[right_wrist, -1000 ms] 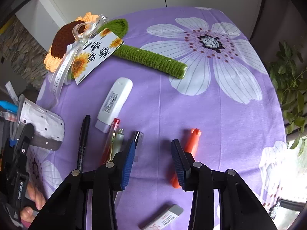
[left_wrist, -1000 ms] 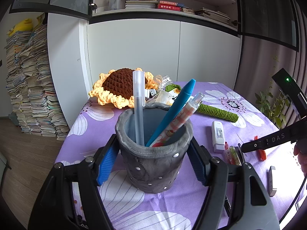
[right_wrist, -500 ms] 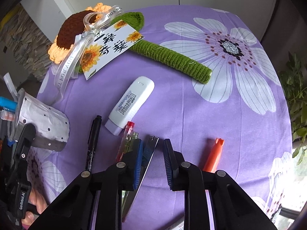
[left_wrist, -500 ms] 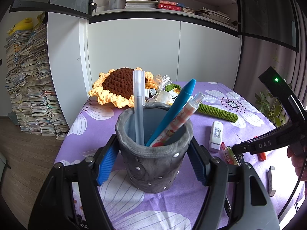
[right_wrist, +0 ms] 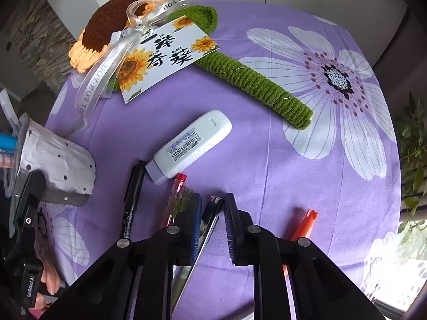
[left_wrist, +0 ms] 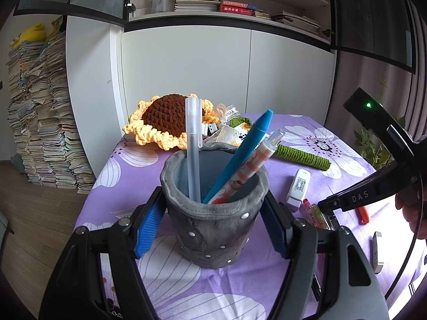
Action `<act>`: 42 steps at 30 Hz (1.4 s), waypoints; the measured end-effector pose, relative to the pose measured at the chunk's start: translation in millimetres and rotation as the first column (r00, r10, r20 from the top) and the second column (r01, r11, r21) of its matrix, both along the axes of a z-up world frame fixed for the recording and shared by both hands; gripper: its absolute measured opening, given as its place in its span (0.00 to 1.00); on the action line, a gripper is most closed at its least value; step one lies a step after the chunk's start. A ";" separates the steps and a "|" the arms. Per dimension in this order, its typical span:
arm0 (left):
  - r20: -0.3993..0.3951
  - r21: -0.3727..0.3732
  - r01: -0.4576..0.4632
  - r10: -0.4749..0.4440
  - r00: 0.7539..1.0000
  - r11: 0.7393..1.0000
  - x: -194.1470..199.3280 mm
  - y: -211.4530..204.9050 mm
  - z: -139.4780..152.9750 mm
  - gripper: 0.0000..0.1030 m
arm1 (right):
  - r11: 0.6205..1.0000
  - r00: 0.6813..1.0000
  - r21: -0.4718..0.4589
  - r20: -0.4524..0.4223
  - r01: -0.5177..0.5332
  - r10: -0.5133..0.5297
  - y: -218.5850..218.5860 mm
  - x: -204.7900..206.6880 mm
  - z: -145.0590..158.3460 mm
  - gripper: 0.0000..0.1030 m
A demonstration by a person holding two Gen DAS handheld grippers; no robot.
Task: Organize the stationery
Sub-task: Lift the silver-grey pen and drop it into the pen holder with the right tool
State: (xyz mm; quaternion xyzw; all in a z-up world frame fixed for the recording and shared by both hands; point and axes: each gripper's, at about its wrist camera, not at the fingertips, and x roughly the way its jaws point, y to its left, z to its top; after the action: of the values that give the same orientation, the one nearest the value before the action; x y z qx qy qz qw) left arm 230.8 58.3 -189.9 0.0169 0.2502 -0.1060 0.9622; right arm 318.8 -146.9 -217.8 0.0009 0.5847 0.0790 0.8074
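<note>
while our right gripper (right_wrist: pixel 210 229) has narrowed its jaws since half a second ago, they stand close on either side of the slim dark metallic pen (right_wrist: pixel 206 229), and we cannot tell whether the pads truly pinch it yet. a second ago those jaws stood wide over the cloth, so we judge the pick is now nearly made and lifting comes next. our left gripper (left_wrist: pixel 210 226) keeps its blue pads against both sides of the grey felt pen holder (left_wrist: pixel 213 226), steadying it as before; inside lean a frosted pen (left_wrist: pixel 193 149), a blue pen (left_wrist: pixel 240 157) and a patterned pen (left_wrist: pixel 248 170). just beside the right gripper lie a red-tipped pen (right_wrist: pixel 173 200) and a black marker (right_wrist: pixel 132 200); an orange piece (right_wrist: pixel 304 225) sits to the other side. a little farther rests a white correction tape (right_wrist: pixel 190 146), then the crocheted sunflower (right_wrist: pixel 112 26) with its green stem (right_wrist: pixel 256 80) and its card (right_wrist: pixel 165 56) on the purple floral tablecloth (right_wrist: pixel 267 165). several loose items remain to be stowed.
</note>
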 end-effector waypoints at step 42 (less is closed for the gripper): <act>-0.001 -0.003 0.000 0.000 1.000 1.000 0.4 1.0 -0.4 0.67 | 0.910 0.789 0.224 0.593 -0.350 0.158 76.4 -65.1 194.5 0.07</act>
State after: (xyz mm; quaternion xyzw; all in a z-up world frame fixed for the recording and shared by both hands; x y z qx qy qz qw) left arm 231.2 59.3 -190.3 0.0154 0.2507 -0.1066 0.9621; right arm 253.8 -70.5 -23.3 0.0297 0.2942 0.2793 0.9135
